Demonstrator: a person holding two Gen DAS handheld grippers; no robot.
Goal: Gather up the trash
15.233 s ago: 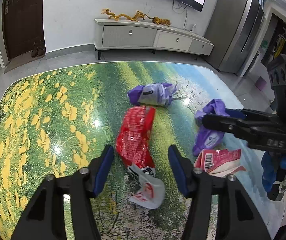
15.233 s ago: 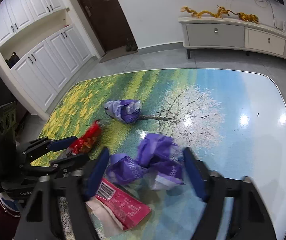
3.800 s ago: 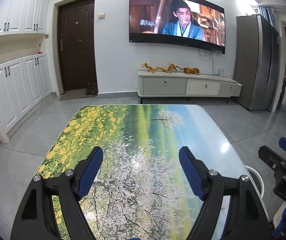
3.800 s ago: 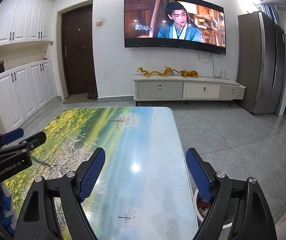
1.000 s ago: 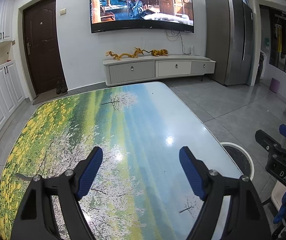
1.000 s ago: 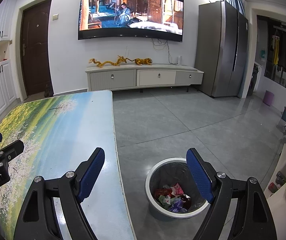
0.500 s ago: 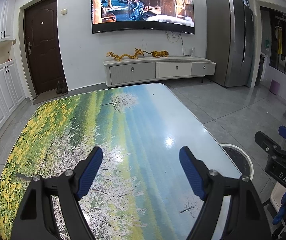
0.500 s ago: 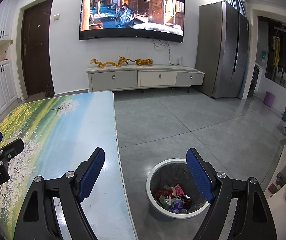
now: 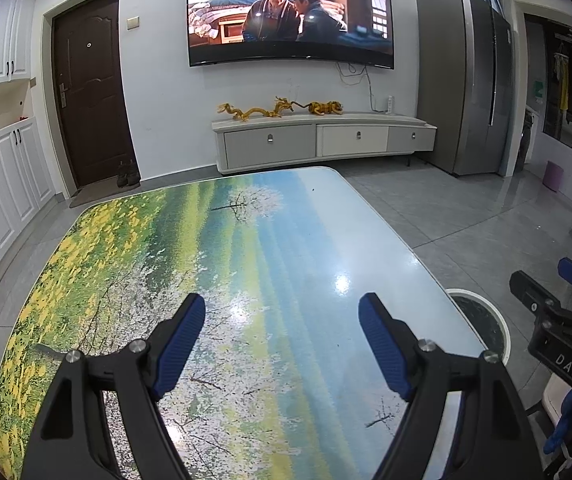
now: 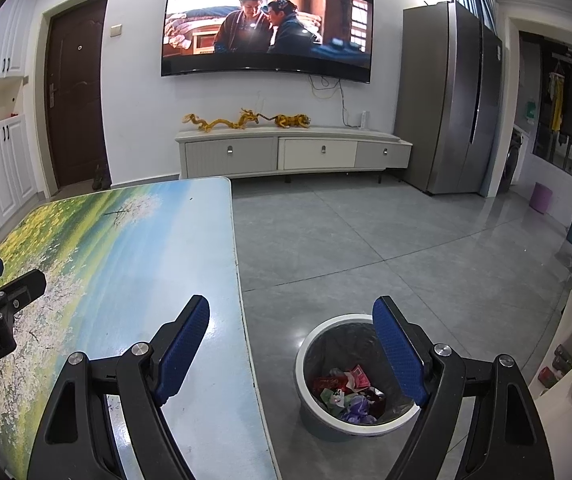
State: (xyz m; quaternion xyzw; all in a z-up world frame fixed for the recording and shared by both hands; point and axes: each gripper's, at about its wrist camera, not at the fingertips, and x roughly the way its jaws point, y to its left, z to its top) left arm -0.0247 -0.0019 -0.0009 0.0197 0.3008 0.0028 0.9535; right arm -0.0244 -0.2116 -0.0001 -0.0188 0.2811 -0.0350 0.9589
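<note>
- The left gripper (image 9: 282, 344) is wide open, with nothing between its blue pads (image 9: 180, 344). It hangs over the near part of the table (image 9: 246, 248).
- The right gripper (image 10: 291, 350) is also wide open and empty. Its left finger is above the right edge of the table (image 10: 126, 240), and its right finger is above the trash bin (image 10: 305, 360).
- The trash bin stands on the grey floor (image 10: 385, 240), just beside the right side of the table. It has a white rim and a dark bag inside.
- The trash (image 10: 347, 394) lies at the bottom of the bin: red, green and purple wrappers, crumpled together.
- The table top shows a printed picture of yellow flowers, a green field and white blossom trees. No trash lies on it in either view.
- From the left view only a part of the bin (image 9: 481, 320) shows behind the right table edge, and the right gripper (image 9: 557, 300) is at the right border.
- Far behind, a television (image 10: 266, 28) hangs on the wall above a low white cabinet (image 10: 293, 152). A grey refrigerator (image 10: 449, 100) stands to the right and a dark door (image 10: 76, 92) to the left.
</note>
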